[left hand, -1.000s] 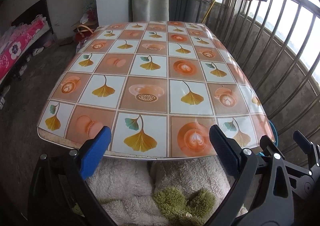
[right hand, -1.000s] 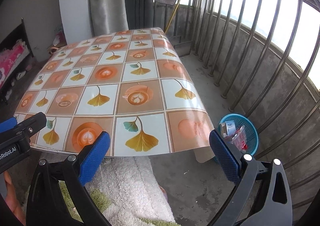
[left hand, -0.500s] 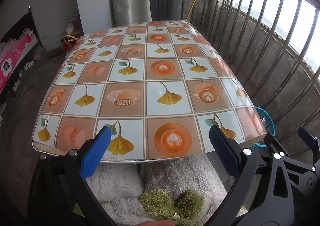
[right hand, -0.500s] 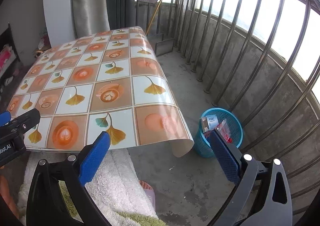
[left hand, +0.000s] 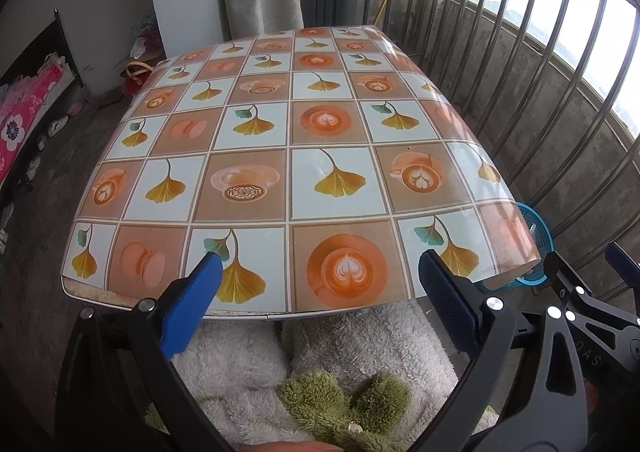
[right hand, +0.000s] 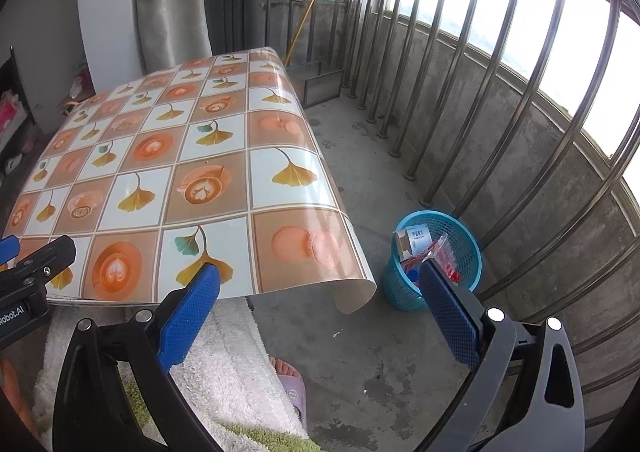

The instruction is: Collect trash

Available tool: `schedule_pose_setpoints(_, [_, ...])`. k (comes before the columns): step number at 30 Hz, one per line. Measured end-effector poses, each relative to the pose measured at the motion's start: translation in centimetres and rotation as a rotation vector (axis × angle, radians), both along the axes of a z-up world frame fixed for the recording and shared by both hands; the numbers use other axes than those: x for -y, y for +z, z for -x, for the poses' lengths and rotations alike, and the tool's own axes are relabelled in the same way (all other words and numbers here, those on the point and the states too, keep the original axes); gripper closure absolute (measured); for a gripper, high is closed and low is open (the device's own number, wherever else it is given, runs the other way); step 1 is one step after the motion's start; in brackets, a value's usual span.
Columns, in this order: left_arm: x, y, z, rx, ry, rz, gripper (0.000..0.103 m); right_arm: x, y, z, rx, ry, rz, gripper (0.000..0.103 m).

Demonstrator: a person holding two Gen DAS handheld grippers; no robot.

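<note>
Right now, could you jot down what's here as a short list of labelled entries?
Table: patterned tablecloth, nothing lying on it
Bin: blue basket on the floor beside the table's right corner
Bin contents: small white box, red-and-clear wrapper
Left gripper: open, holding nothing
Right gripper: open, holding nothing
Person: slippered foot below the table edge

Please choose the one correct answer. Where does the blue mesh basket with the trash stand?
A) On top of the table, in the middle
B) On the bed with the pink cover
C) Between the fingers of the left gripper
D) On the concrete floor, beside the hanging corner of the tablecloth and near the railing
D: in the right wrist view the blue basket stands on the concrete floor, next to the curled corner of the tablecloth and close to the railing.
</note>
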State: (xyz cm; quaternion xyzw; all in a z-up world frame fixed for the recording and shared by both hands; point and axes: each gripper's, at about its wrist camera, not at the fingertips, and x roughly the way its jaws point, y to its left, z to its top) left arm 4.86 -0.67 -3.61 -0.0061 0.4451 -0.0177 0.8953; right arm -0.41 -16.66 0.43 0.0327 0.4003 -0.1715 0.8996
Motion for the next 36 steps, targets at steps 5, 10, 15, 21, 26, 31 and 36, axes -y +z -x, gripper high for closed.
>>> schedule_pose_setpoints(5, [-0.2,0.0,0.0,0.000,0.005,-0.001,0.009,-0.4,-0.1,-0.1,-0.002,0.012,-0.001,0.006])
schedule_pose_setpoints(10, [-0.5,0.2,0.0,0.007,0.020,-0.004,0.009,-0.6,0.0,-0.1,0.000,0.015,-0.001,0.006])
schedule_pose_setpoints(15, [-1.2,0.4,0.0,0.014,0.054,-0.012,0.009,-0.5,0.2,-0.1,0.009,0.017,-0.005,0.006])
schedule_pose_setpoints(21, [-2.3,0.5,0.1,0.021,0.102,-0.023,0.009,-0.2,0.7,-0.2,0.022,0.022,-0.002,0.006])
schedule_pose_setpoints(26, [-2.9,0.7,0.2,0.026,0.127,-0.031,0.009,-0.3,0.7,-0.2,0.024,0.025,-0.002,0.006])
schedule_pose_setpoints(31, [-3.2,0.6,0.2,0.020,0.135,-0.031,0.009,-0.3,0.8,-0.3,0.024,0.029,-0.002,0.006])
schedule_pose_setpoints(36, [-3.1,0.6,0.2,0.019,0.134,-0.033,0.009,-0.3,0.7,-0.2,0.024,0.028,-0.002,0.006])
